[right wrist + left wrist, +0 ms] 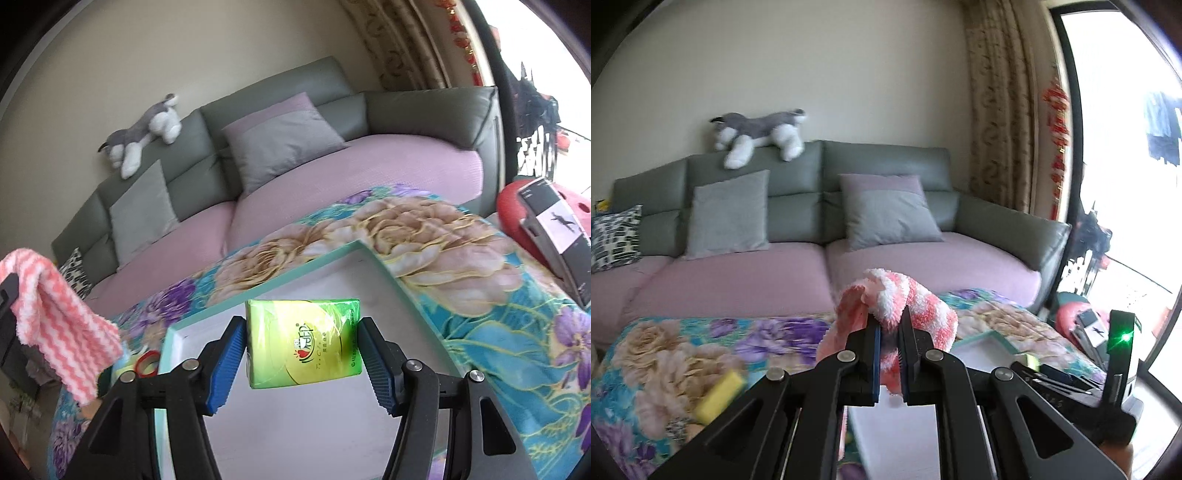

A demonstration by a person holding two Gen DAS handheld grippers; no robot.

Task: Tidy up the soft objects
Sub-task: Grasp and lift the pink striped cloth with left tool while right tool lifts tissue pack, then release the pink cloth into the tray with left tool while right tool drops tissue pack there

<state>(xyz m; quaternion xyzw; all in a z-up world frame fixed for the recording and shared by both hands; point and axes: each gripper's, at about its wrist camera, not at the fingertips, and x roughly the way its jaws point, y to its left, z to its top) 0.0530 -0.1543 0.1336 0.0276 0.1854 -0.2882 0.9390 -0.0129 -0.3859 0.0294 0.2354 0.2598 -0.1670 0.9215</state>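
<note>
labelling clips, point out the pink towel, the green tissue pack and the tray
pink towel (919, 306), left wrist view, striped fold above the fingers
green tissue pack (303, 341), right wrist view, printed front face
tray (280, 286), right wrist view, teal far rim

Home living room: grey sofa (820, 206), cushions (727, 214), plush husky (761, 133), curtain (1001, 110).

Two wrist views over the floral bench (701, 350) toward the sofa (886, 162): left level, right tilted, nearer the tray (280, 273).

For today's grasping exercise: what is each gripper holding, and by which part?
The left gripper pinches the pink-and-white cloth at a bunched fold. The right gripper has the green tissue pack between its fingers at the short sides; contact is unclear.
</note>
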